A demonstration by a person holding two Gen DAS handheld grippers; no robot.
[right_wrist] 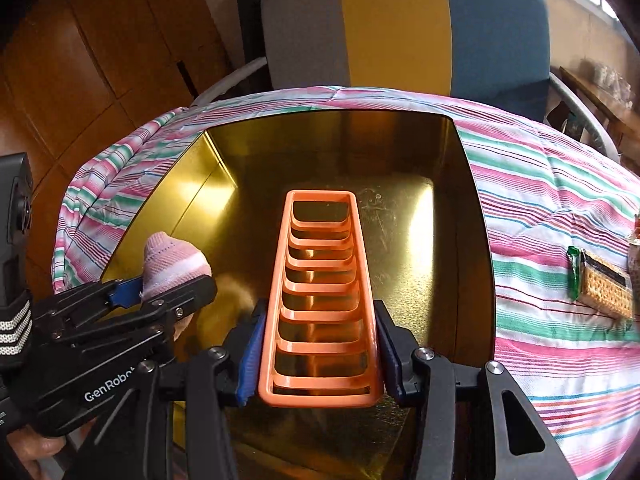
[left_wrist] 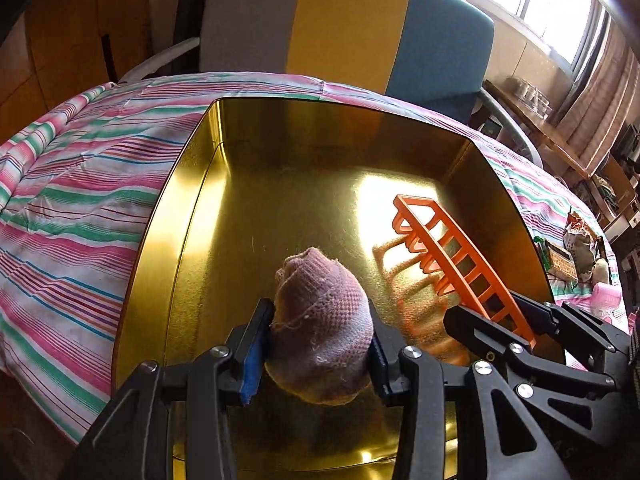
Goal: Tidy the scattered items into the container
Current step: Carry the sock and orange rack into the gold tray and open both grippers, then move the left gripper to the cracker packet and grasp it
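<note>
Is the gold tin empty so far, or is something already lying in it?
Empty so far: the gold tin shows bare floor; the sock and orange rack remain clamped above it.

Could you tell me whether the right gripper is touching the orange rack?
Touching. The right wrist view shows the right gripper with both blue pads pressed against the sides of the orange rack, held over the gold tin.

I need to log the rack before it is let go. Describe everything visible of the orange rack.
The orange rack looks like moulded plastic: a long frame with rounded corners and a row of crossbars forming slots. The right gripper is shut on its near end, blue pads pressing both long sides. It is held over the gold tin, far end pointing away; contact with the floor cannot be told.
</note>
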